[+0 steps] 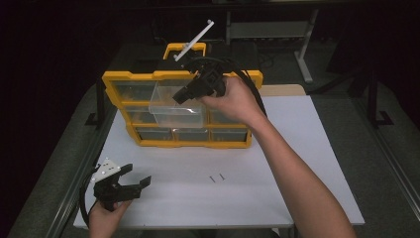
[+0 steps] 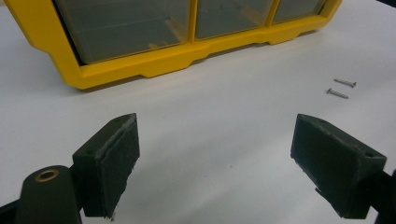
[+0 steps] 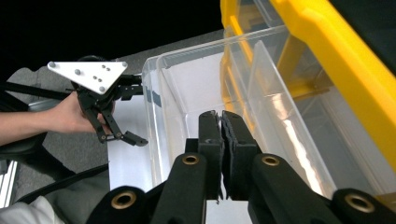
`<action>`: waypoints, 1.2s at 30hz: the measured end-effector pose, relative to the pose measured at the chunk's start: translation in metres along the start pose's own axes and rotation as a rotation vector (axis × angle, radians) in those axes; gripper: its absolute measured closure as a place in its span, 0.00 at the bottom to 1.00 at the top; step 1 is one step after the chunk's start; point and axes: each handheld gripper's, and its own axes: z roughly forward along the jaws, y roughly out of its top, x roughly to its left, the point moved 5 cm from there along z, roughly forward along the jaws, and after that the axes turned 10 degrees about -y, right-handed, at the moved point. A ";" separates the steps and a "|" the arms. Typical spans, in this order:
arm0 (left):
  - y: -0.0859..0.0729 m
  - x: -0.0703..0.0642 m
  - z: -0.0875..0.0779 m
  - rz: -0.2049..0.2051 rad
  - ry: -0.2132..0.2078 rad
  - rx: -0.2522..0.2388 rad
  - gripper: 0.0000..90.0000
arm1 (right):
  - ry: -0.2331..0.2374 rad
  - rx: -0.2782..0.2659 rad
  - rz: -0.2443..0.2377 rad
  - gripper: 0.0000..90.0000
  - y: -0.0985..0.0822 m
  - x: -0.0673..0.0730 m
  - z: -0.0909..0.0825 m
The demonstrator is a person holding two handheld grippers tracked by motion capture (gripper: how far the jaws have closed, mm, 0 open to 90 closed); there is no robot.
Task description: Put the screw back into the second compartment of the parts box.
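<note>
Centrally, toward the far edge of a white rectangular table, a yellow-framed plastic organiser of clear drawers stands upright, one clear plastic drawer pulled out. Above this drawer the right gripper hangs, jaws pressed together, nothing between them. Near the front left corner, the left gripper sits wide open and empty, with two small metal screws lying mid-table.

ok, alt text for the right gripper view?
The right gripper, jaws shut, reaches over a clear plastic drawer pulled out of a yellow-framed organizer. Whether it pinches the drawer's wall is unclear. Beyond the drawer, the person's left hand holds the left gripper, jaws open, over the white table.
</note>
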 end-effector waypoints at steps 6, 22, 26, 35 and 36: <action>0.000 0.000 0.000 0.006 -0.001 0.015 0.16 | -0.007 -0.014 0.003 0.91 -0.003 -0.004 -0.005; -0.001 -0.001 0.002 0.006 0.001 0.016 0.16 | -0.043 -0.115 0.052 0.83 -0.044 -0.006 -0.070; -0.001 -0.002 0.003 0.003 0.001 0.015 0.16 | -0.058 -0.104 0.062 0.81 -0.073 -0.005 -0.074; 0.001 -0.005 0.006 0.002 0.002 -0.005 0.16 | -0.058 -0.012 0.120 0.77 -0.150 0.000 -0.035; 0.001 -0.005 0.006 0.005 0.003 -0.001 0.16 | -0.059 0.001 0.122 0.77 -0.158 0.000 -0.029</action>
